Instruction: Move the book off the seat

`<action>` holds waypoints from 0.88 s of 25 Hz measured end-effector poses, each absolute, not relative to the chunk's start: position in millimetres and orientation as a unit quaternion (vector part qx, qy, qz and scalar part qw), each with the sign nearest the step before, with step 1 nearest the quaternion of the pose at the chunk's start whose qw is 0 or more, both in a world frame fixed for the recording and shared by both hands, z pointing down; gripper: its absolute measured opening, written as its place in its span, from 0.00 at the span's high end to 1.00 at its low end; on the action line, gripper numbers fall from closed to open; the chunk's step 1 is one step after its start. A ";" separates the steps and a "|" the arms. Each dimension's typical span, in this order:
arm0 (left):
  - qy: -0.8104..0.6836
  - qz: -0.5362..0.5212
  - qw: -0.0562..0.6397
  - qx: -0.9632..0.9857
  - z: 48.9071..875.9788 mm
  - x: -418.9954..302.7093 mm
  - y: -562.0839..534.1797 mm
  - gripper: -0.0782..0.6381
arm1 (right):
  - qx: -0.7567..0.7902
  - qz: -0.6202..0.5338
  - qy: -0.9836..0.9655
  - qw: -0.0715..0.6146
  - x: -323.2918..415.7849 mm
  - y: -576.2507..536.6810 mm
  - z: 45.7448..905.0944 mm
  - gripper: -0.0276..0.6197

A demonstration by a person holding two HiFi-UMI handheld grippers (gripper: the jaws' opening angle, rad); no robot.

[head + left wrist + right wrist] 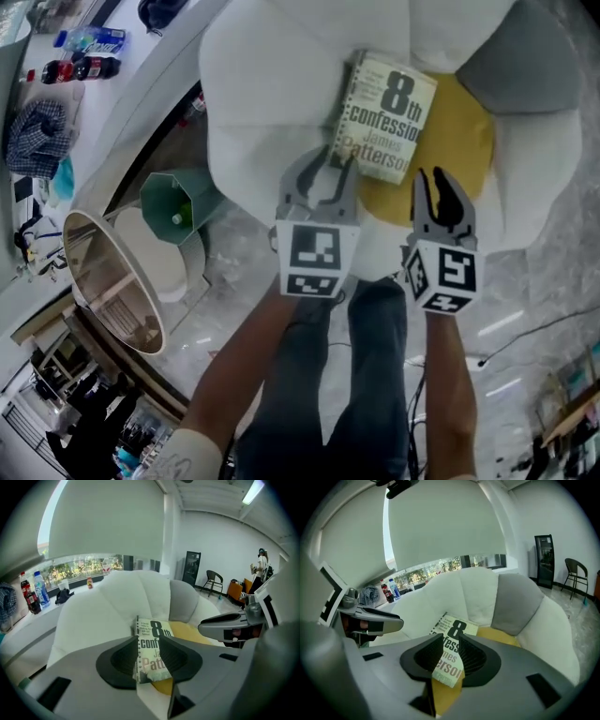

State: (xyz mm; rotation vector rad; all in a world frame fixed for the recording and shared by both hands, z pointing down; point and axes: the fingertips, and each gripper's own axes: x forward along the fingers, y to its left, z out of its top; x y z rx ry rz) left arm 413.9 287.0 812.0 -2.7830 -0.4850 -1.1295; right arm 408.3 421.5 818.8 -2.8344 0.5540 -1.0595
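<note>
armchair (272, 84): white, padded, lobed back and arms wall the seat on three sides. only the front edge, toward the person, is open. pale marble floor (525, 281) lies in front. a green bin (173, 208) stands near the chair's left side.
grey cushion (525, 56) at back right. yellow cushion (464, 141) flat on the seat, right of centre. bare white seat left of the book.
book (386, 117): paperback, cream cover, black title print, name in grey below. lies flat, cover up, left part on white seat, right part on the yellow cushion. long axis runs front to back, slightly tilted. top edge toward the chair back, spine on the left.
left gripper (336, 161): jaws partly apart, gripping nothing, tips at the book's near edge. contact not clear.
right gripper (431, 178): jaws partly apart, empty, over the yellow cushion, just right of the book.
</note>
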 end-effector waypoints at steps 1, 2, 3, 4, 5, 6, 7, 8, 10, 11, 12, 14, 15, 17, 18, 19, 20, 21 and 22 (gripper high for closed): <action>-0.162 -0.376 0.051 -0.911 824.1 416.5 287.6 0.71 | -0.918 -0.351 0.181 0.035 409.1 421.1 832.9 0.82; -0.165 -0.380 0.053 -0.909 835.2 418.4 288.5 0.69 | -0.916 -0.357 0.181 0.039 409.9 421.3 846.2 0.80; -0.167 -0.384 0.054 -0.906 845.4 419.7 289.2 0.68 | -0.913 -0.363 0.180 0.043 410.6 421.7 858.6 0.78; -0.167 -0.388 0.055 -0.905 854.9 420.5 289.6 0.68 | -0.911 -0.369 0.179 0.048 411.1 422.0 870.2 0.78; -0.167 -0.392 0.055 -0.903 864.0 421.1 289.6 0.67 | -0.909 -0.374 0.178 0.052 411.5 422.2 881.0 0.76; -0.166 -0.395 0.053 -0.902 872.8 421.4 289.3 0.66 | -0.906 -0.379 0.178 0.056 411.8 422.2 891.1 0.74; -0.166 -0.397 0.051 -0.901 881.3 421.7 289.3 0.65 | -0.905 -0.383 0.177 0.059 412.1 422.1 900.7 0.74; -0.166 -0.399 0.050 -0.900 889.4 422.2 289.8 0.65 | -0.903 -0.387 0.178 0.062 412.6 422.2 910.0 0.74; -0.167 -0.400 0.050 -0.900 905.2 424.5 292.7 0.64 | -0.899 -0.395 0.178 0.070 414.6 423.3 928.3 0.72; -0.167 -0.400 0.052 -0.900 913.0 426.4 294.3 0.64 | -0.896 -0.399 0.179 0.074 415.9 423.8 937.1 0.72; -0.167 -0.399 0.055 -0.900 920.6 428.5 295.4 0.63 | -0.894 -0.402 0.181 0.080 417.3 423.8 945.4 0.71; -0.166 -0.400 0.061 -0.899 934.1 432.8 296.4 0.63 | -0.889 -0.409 0.186 0.090 418.8 422.5 959.8 0.71; -0.165 -0.399 0.063 -0.900 939.1 434.5 296.0 0.62 | -0.887 -0.412 0.187 0.095 419.0 421.4 965.9 0.71; -0.162 -0.395 0.069 -0.902 944.0 436.5 295.5 0.62 | -0.883 -0.417 0.189 0.100 418.8 419.2 976.6 0.71; -0.162 -0.391 0.075 -0.903 944.8 436.6 296.0 0.62 | -0.882 -0.419 0.189 0.102 418.8 418.5 980.7 0.71; -0.162 -0.388 0.081 -0.904 945.1 436.3 296.9 0.62 | -0.881 -0.420 0.189 0.106 419.0 418.0 983.4 0.70; -0.162 -0.385 0.086 -0.904 945.0 435.9 297.5 0.61 | -0.881 -0.419 0.188 0.112 419.5 417.7 984.8 0.70; -0.161 -0.383 0.091 -0.905 944.9 435.8 297.8 0.61 | -0.881 -0.417 0.187 0.118 419.9 417.5 985.5 0.70; -0.159 -0.381 0.094 -0.906 944.9 436.2 297.6 0.60 | -0.881 -0.416 0.186 0.125 420.0 417.5 986.0 0.70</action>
